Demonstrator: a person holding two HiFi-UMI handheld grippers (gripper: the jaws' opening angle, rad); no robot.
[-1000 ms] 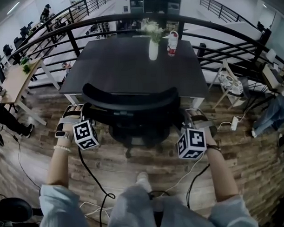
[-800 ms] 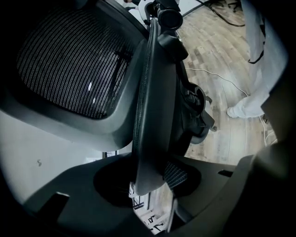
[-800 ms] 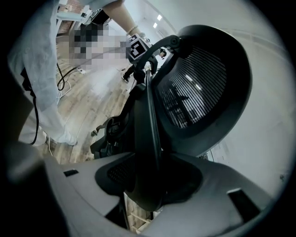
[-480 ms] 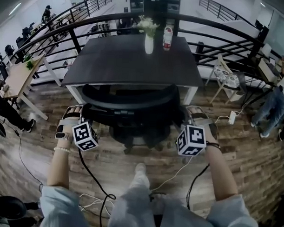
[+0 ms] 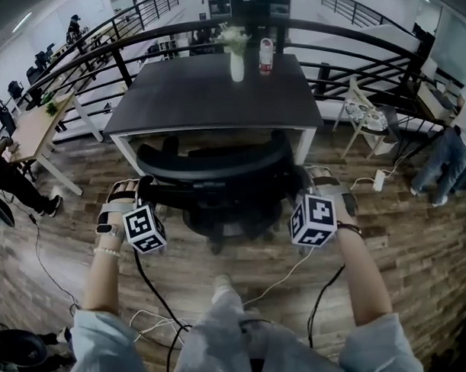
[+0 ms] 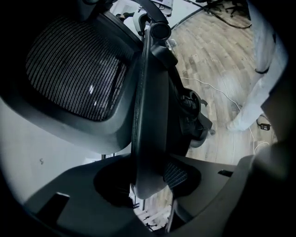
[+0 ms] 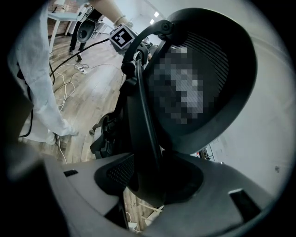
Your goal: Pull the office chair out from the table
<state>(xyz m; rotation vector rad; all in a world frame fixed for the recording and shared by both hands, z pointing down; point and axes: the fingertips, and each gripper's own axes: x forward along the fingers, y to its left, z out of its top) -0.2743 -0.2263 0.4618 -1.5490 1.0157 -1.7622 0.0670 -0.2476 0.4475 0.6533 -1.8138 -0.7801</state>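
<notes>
Knees (image 5: 228, 334) at 6 o'clock in the head view, wood floor (image 5: 414, 249) all round. At 10 o'clock the left gripper (image 5: 141, 187) is clamped on the left rim of the office chair (image 5: 218, 173) backrest, jaws fairly wide around it. At 2 o'clock the right gripper (image 5: 302, 184) has the right rim between its pads too, gripping, though its jaws have just been opening a touch. Chair sits at 12, backrest just this side of the dark table (image 5: 213, 97). Further at 12: white vase (image 5: 236, 65), a bottle (image 5: 266, 57) just beside it, then black railing (image 5: 360, 41).
</notes>
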